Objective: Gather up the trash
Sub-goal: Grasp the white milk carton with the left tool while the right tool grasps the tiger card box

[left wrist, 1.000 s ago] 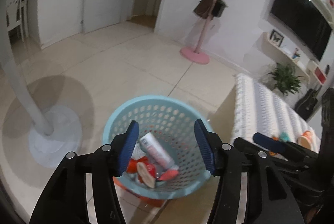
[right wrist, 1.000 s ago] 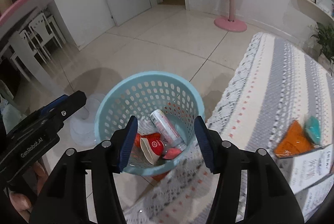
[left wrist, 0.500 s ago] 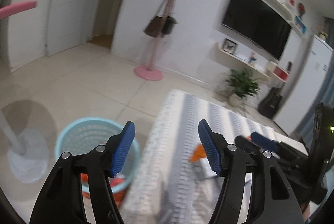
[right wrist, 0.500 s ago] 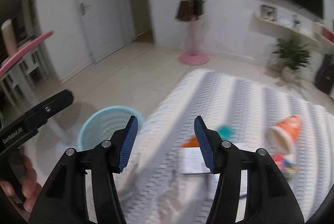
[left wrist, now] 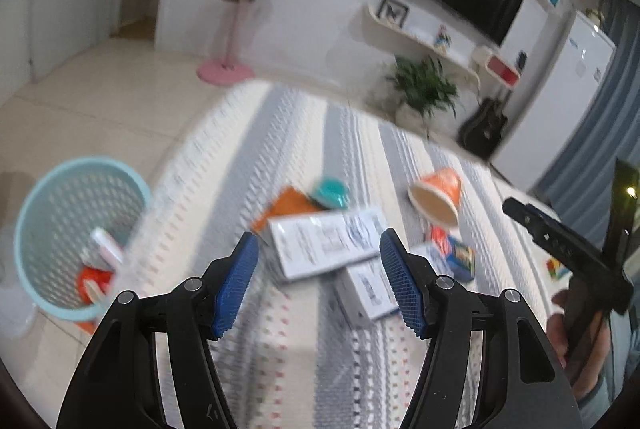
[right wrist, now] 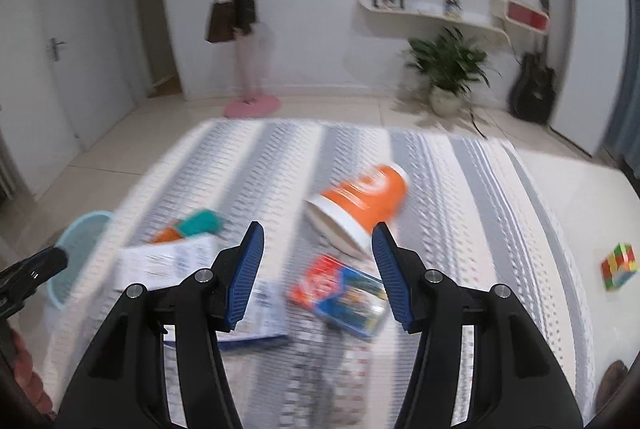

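Both jaws stand apart and empty: the left hand-held gripper, just widened, hovers over a white carton; the right hand-held gripper over a colourful packet. Beyond, the tipped orange cup could roll off the worktop if nudged, missing the blue basket.

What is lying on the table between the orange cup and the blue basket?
A white paper box, with orange and teal wrappers behind it, seen from the right wrist.

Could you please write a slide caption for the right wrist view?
Open right gripper above a striped tablecloth littered with a tipped orange cup and snack packet.
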A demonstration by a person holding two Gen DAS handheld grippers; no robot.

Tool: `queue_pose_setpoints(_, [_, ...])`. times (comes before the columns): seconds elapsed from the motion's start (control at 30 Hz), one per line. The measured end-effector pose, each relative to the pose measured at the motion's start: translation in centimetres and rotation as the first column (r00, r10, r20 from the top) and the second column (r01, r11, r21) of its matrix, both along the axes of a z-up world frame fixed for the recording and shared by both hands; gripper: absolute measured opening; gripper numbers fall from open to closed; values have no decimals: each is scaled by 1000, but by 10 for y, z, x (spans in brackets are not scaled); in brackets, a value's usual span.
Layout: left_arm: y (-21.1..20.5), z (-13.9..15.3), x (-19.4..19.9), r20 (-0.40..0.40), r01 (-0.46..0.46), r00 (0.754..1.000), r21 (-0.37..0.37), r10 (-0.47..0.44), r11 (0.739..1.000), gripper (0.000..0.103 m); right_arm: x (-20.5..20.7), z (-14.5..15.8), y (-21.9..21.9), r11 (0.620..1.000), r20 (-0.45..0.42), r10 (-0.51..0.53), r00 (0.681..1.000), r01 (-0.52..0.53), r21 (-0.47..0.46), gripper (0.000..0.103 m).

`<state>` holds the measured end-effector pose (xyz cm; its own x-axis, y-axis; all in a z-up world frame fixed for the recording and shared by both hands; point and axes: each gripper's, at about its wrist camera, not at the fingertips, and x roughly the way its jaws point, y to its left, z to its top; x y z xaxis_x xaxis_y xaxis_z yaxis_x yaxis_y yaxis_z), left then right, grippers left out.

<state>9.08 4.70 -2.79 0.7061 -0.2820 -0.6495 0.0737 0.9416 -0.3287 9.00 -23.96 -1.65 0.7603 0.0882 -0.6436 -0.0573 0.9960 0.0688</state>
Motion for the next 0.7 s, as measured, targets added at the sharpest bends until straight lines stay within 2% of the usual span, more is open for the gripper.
queue_pose_setpoints(0.07, [-13, -17, 6, -39, 29, 999, 6, -29, 1000, 62, 8, -17, -11, 1000, -38, -12, 999, 13, 12, 53])
queue_pose_setpoints(0.17, [-29, -32, 13, -74, 58, 996, 30, -56, 998, 62, 22, -45, -32, 997, -112, 1, 994, 8, 83, 53])
queue_pose_setpoints(0.3, [-45, -51, 25, -123, 86, 989, 45, -79, 995, 60, 42, -72, -39, 995, -178, 15, 984, 2, 95, 53])
queue_pose_setpoints(0.47, [-56, -66, 31, -160, 120, 981, 59, -109, 991, 58, 50, -88, -31, 997, -224, 49, 973, -33, 72, 53])
queue_pose_setpoints(0.57, [-63, -73, 30, -187, 168, 969, 21, -161, 986, 49, 42, -91, -32, 994, -225, 68, 972, -47, 96, 53])
queue_pose_setpoints(0.7, [-72, -74, 20, -202, 221, 955, -11, -219, 975, 47, 24, -90, -30, 990, -231, 93, 969, -64, 127, 53])
